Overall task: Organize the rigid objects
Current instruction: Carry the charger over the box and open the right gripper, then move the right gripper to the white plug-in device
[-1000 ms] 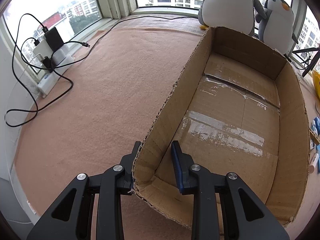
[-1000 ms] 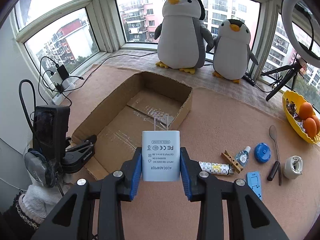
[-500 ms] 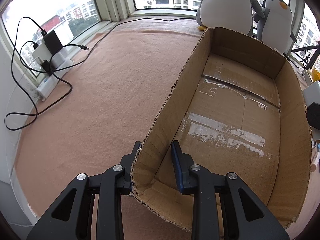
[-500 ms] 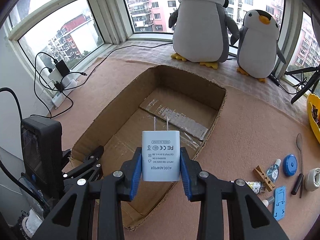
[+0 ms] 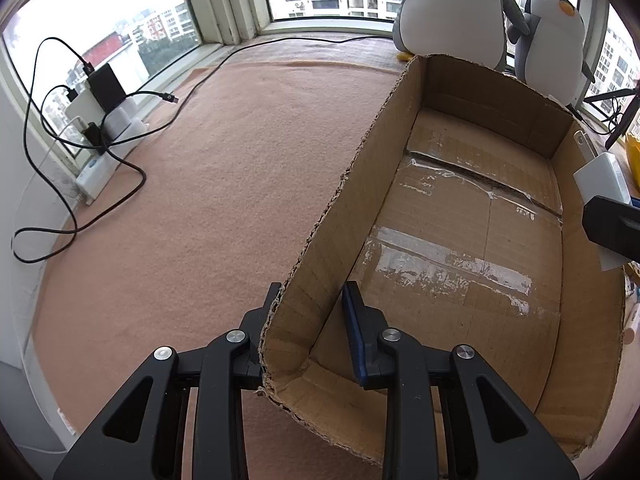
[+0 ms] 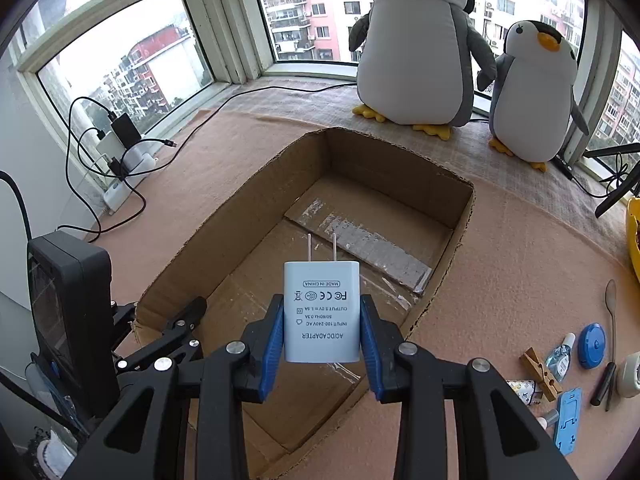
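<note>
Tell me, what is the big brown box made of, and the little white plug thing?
The box looks like corrugated cardboard: matte brown, with ragged torn edges and shiny tape strips on its floor. The plug adapter looks like smooth, slightly glossy white plastic with printed lettering, and its two thin prongs look like metal.

An open brown cardboard box [image 6: 360, 216] sits on the pinkish felt mat [image 5: 200, 200]. Behind it, two grey-and-white plush penguins [image 6: 416, 48] stand by the window. To its left, black cables and chargers [image 5: 96, 104] lie along the sill. To its right, near the mat's edge, lie a wooden clothespin [image 6: 538, 372], a round blue lid [image 6: 591, 346] and a metal spoon [image 6: 611, 304].
</note>
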### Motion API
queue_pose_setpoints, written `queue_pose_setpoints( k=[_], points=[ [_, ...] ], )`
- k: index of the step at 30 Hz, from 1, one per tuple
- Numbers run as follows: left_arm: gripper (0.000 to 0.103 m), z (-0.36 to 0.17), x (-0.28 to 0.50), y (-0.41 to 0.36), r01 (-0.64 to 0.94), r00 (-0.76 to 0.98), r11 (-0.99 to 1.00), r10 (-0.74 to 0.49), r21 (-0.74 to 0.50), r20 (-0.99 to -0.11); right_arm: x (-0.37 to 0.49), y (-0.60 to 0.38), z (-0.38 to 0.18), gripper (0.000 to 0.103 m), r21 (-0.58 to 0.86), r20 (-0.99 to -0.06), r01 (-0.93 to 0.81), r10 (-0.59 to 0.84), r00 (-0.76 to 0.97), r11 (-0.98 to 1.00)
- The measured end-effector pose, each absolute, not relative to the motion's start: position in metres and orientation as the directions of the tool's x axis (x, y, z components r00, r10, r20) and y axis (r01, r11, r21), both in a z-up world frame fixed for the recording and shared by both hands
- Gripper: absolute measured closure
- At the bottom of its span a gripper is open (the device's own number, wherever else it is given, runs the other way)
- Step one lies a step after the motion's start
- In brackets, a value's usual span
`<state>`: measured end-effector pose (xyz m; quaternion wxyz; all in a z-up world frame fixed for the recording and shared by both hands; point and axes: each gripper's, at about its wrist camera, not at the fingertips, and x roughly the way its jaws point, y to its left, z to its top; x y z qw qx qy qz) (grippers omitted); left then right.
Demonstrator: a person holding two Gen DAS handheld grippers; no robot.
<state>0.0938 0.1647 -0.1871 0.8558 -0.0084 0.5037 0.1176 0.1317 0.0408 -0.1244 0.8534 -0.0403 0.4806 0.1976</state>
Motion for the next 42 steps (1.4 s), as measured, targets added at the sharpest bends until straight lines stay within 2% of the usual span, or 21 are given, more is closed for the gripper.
queue_pose_setpoints(
  k=[2,3,5,19,28,34,42],
  points=[
    [0.076,-0.187,0.093,0.164,-0.21,0.465,0.972,0.193,0.105,-0.864,0.131,0.04,-0.124,0.069,0.127,-0.834,-0.381,0.306,0.458,0.916],
    [0.076,-0.187,0.093,0.165,-0.21,0.465,0.972,0.193,0.104,-0.864,0.131,0.04,-0.123,0.059,0.127,-0.833,-0.381,0.307,0.46,0.916],
    [0.076,-0.187,0.093,0.164,-0.209,0.467,0.972,0.196,0.107,-0.862,0.129,0.036,-0.119,0.05,0.123,-0.821,-0.376,0.307,0.481,0.918],
    [0.076,-0.187,0.093,0.164,-0.214,0.464,0.971,0.198,0.107,-0.864,0.119,0.014,-0.1,0.05,0.133,-0.799,-0.356,0.312,0.513,0.925],
    [0.076,-0.187,0.094,0.164,-0.213,0.463,0.971,0.199,0.109,-0.864,0.104,-0.034,-0.081,0.05,0.154,-0.779,-0.289,0.296,0.552,0.945],
    [0.076,-0.187,0.094,0.164,-0.208,0.462,0.972,0.2,0.114,-0.864,0.087,-0.096,-0.078,0.05,0.145,-0.772,-0.192,0.232,0.592,0.971],
    [0.076,-0.187,0.094,0.163,-0.206,0.461,0.972,0.202,0.117,-0.864,0.07,-0.202,-0.088,0.05,0.16,-0.784,0.043,0.101,0.612,0.986]
  ],
)
